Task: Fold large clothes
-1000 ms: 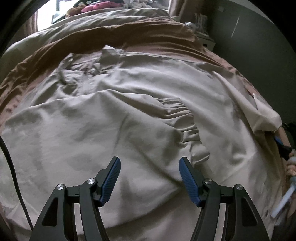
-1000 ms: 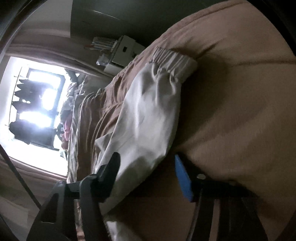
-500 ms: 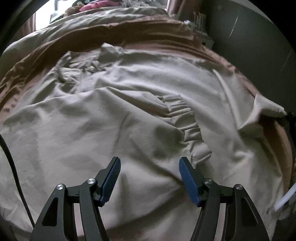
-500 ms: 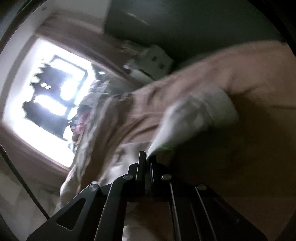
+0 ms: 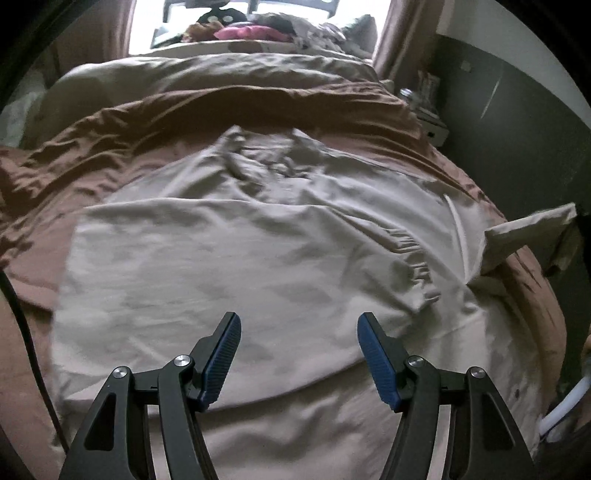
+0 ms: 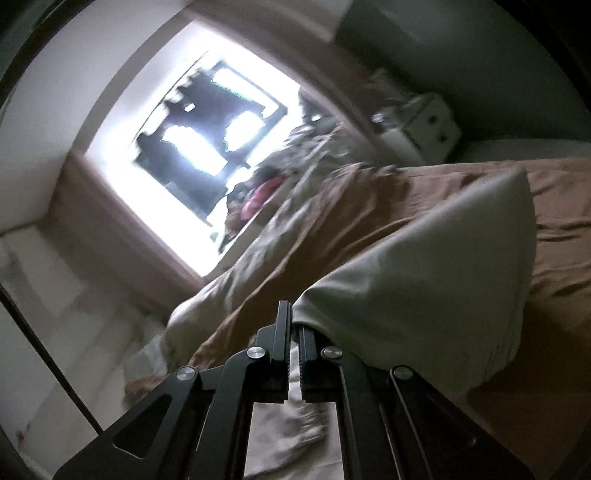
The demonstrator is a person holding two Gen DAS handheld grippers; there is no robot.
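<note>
Your right claw (image 6: 293, 325) is clamped tight on beige cloth; the pads meet with fabric pinched between them, and the cloth runs on below the fingers; what it holds is a sleeve (image 6: 424, 280) of the beige garment (image 5: 258, 266), pulled up off the bed into a taut wedge that fans out to the right of the claw; the view is rolled and blurred, so the cuff cannot be made out here. In your left wrist view the same sleeve (image 5: 532, 230) stands lifted at the garment's right edge, clear of the brown bedspread (image 5: 122, 147); the right claw itself is not clearly visible there.

Your left claw (image 5: 299, 356) is wide, blue pads (image 5: 221, 358) apart with nothing between them; it hangs above the near part of the garment, not touching it as far as you can tell.

The garment lies spread on the bedspread, collar end away from the left claw, hem end nearest it; the other sleeve is folded across the garment's front, its gathered cuff (image 5: 417, 266) right of centre, between the left claw and the lifted sleeve. Beyond the garment's collar: a beige pillow (image 5: 207, 77), then a bright window (image 6: 207, 147) with a heap of clothes (image 5: 258, 29) on its sill; a small white bedside unit (image 5: 430, 122) sits right of the collar end, against a dark wall (image 5: 517, 122).
</note>
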